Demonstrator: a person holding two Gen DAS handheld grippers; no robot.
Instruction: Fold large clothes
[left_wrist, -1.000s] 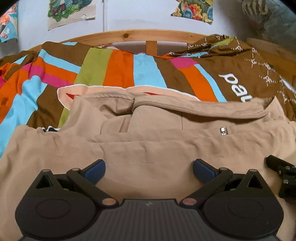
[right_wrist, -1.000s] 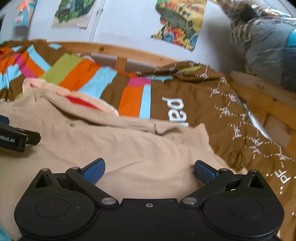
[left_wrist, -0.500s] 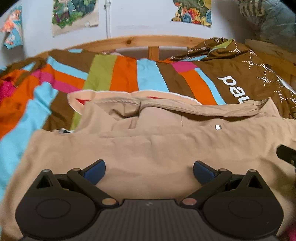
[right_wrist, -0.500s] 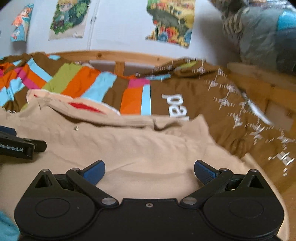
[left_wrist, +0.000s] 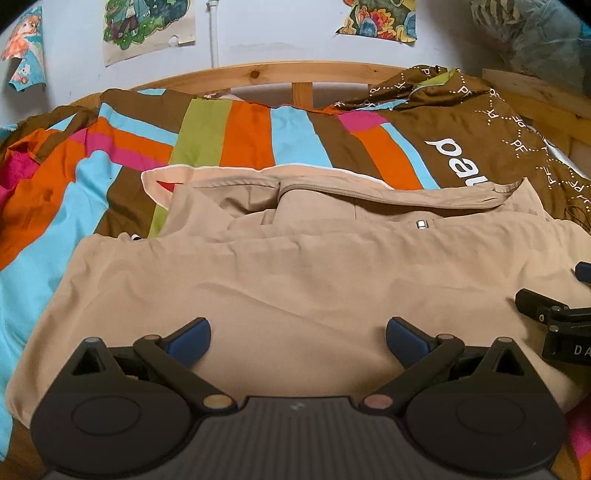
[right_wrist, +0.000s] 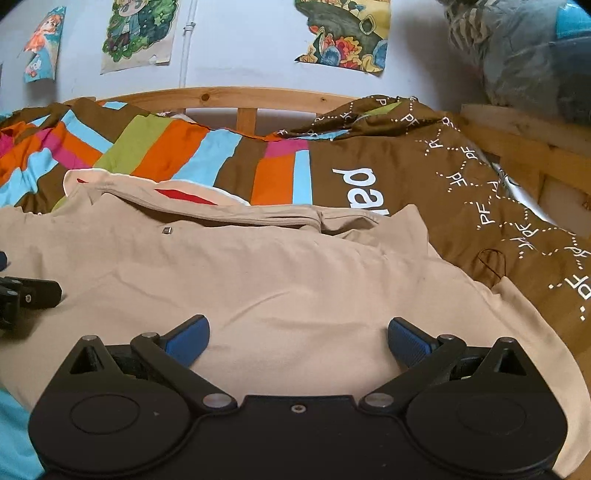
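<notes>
A large tan garment (left_wrist: 295, 280) lies spread on a striped bed cover, folded over itself with a collar or hem ridge at its far side and a small metal snap (left_wrist: 420, 224). The same tan garment (right_wrist: 280, 273) fills the right wrist view. My left gripper (left_wrist: 297, 338) hovers over its near part, open, with nothing between the blue pads. My right gripper (right_wrist: 298, 338) is likewise open and empty above the cloth. The right gripper's black body (left_wrist: 554, 325) shows at the right edge of the left view; the left gripper's black body (right_wrist: 26, 295) shows at the left edge of the right view.
The striped bed cover (left_wrist: 236, 136) runs to a wooden headboard rail (left_wrist: 295, 72). A brown patterned part with white lettering (right_wrist: 424, 177) lies to the right, next to a wooden side rail (right_wrist: 524, 147). Posters hang on the wall (right_wrist: 240, 40). A grey bundle (right_wrist: 524, 55) sits top right.
Both grippers have pulled back and risen a little from the garment, so more wall and headboard show. Both stayed open. The garment has not moved.
</notes>
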